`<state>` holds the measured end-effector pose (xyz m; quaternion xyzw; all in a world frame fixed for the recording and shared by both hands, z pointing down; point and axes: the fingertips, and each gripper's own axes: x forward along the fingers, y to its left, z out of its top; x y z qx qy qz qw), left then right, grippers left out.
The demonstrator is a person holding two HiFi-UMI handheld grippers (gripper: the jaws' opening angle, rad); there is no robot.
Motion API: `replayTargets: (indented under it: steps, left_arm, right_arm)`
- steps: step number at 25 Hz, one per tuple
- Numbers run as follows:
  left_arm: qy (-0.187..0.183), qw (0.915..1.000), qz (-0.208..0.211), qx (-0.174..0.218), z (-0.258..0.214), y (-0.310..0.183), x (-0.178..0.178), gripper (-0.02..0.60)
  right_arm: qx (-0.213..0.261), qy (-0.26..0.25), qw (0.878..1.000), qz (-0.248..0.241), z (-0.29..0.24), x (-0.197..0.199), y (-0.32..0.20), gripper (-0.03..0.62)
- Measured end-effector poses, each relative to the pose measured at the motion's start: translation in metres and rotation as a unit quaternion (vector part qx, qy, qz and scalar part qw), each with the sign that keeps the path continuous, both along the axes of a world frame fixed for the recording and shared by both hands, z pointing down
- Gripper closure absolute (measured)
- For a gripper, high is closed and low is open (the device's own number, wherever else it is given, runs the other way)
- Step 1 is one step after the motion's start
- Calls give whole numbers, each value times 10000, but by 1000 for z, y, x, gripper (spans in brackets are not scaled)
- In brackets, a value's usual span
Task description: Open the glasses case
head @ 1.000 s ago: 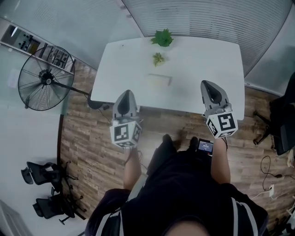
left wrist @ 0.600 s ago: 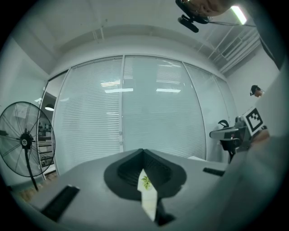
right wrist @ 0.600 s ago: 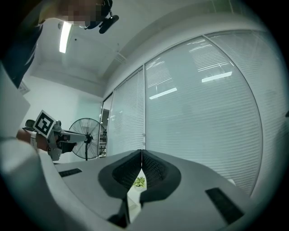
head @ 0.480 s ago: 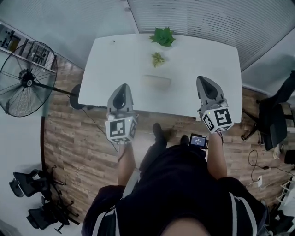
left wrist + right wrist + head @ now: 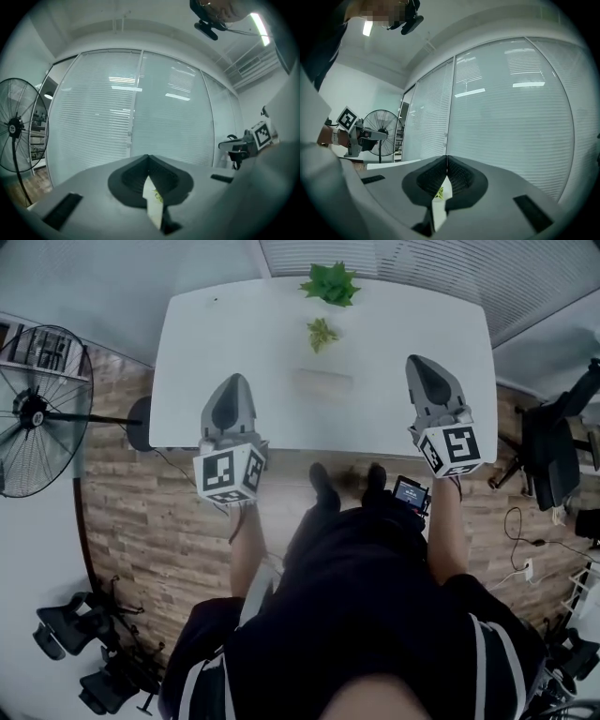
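Seen from above: broad white surface [image 5: 187, 352]. Over its near edge, left hand-held gripper [image 5: 232, 382] and right hand-held gripper [image 5: 419, 364], jaws pressed together, empty. Between them, farther in, pale glasses case [image 5: 323, 382], lying untouched.

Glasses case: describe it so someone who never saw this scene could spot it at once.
In the head view, find the white table ahead of the person. Down its middle run a leafy green plant, a smaller green sprig, then the glasses case nearest the person. Unlike them it is a low, pale oblong, almost the table's colour.
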<state>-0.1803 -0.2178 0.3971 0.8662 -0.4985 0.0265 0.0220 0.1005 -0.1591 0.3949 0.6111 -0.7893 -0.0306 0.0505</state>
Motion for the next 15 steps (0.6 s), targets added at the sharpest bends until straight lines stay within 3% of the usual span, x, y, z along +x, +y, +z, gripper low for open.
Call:
replayTargets:
  steps: [5, 10, 15]
  left_arm:
    - [14, 9998, -182, 61, -3, -6, 12, 581]
    - [20, 9992, -407, -3, -3, -2, 20, 581]
    - [-4, 9982, -606, 41, -6, -2, 15, 581]
  right_arm:
    - [67, 19, 9999, -124, 2, 19, -9, 579]
    - [-187, 620, 9964, -539, 26, 22, -26, 579]
    - [-256, 487, 9957, -747, 34, 14, -41, 579]
